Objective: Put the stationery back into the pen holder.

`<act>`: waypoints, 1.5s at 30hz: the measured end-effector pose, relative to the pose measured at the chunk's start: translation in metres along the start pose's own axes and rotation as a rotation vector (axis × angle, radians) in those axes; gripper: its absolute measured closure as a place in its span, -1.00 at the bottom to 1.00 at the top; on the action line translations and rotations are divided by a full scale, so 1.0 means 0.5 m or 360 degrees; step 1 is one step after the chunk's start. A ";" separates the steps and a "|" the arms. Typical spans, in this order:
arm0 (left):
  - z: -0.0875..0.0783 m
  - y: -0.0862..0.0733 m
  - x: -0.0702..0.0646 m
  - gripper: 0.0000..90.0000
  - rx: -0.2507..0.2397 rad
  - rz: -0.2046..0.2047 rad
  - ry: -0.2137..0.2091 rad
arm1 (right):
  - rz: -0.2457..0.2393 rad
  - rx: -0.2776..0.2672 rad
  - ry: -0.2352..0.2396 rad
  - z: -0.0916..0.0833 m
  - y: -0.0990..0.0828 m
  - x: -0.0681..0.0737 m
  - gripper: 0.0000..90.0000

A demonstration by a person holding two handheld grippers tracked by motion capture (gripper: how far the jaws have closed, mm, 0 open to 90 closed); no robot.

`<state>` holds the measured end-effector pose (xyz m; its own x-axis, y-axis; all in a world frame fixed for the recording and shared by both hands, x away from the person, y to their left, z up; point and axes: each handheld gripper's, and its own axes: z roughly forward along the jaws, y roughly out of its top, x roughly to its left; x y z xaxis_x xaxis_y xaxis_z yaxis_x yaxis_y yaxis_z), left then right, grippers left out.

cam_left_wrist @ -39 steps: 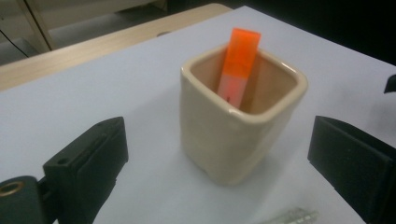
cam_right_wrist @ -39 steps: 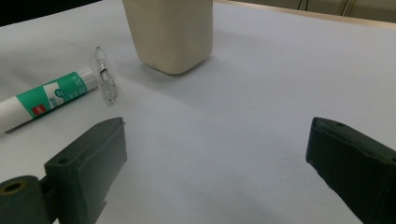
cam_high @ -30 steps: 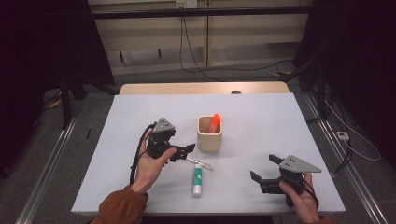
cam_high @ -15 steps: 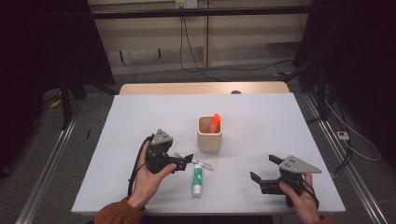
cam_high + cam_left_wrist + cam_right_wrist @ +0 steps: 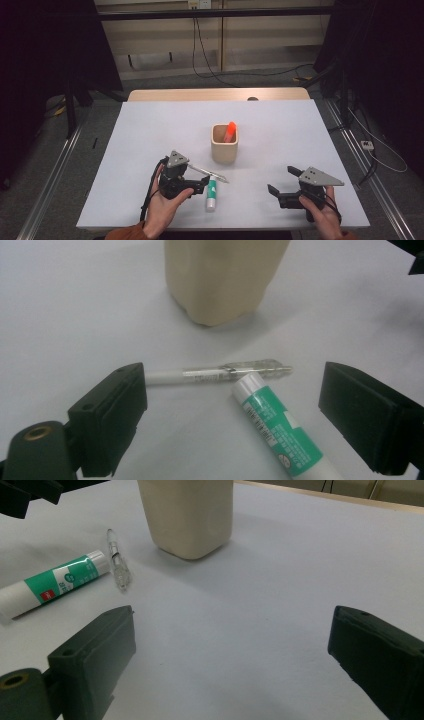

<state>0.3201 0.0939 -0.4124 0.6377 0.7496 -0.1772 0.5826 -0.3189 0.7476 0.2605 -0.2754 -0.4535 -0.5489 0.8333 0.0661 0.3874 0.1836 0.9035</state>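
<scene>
Left gripper (image 5: 200, 184) has slid back toward the person and dropped a bit since a second ago, so it now sits low beside the cup (image 5: 224, 144). Its jaws have just been closing slightly but are wide apart, gripping nothing, with the pen (image 5: 210, 374) and glue stick (image 5: 280, 432) lying between them, just in front of that cup. Looks like a pickup's coming. Right gripper (image 5: 285, 184), off to the cup's right, hangs open and idle.
</scene>
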 end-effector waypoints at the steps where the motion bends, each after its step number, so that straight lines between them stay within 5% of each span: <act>1: 0.001 -0.002 -0.002 -0.74 0.0015 0.0001 0.0012 | 0.0000 0.0000 0.0000 0.000 0.000 0.000 -0.89; 6: 0.006 -0.017 -0.017 -0.73 0.0108 0.0037 0.0039 | -0.0001 0.0001 0.0003 0.000 0.000 0.000 -0.89; 11: 0.012 -0.028 -0.034 -0.74 0.0113 -0.0047 0.0068 | -0.0003 0.0001 0.0005 0.000 0.000 0.001 -0.89; 21: 0.043 -0.041 -0.077 -0.74 0.0163 -0.0088 0.0182 | -0.0007 0.0000 0.0010 0.000 0.000 0.001 -0.89; 33: 0.061 -0.060 -0.105 -0.58 0.0302 -0.0071 0.0133 | -0.0008 0.0002 0.0013 0.000 0.000 0.001 -0.89; 45: 0.058 -0.067 -0.113 -0.19 0.0325 -0.0021 0.0158 | -0.0009 0.0003 0.0014 0.001 0.000 0.001 -0.89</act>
<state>0.2790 0.0452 -0.4462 0.5824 0.8048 -0.1145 0.6869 -0.4119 0.5988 0.2604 -0.2746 -0.4536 -0.5574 0.8277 0.0647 0.3857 0.1892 0.9030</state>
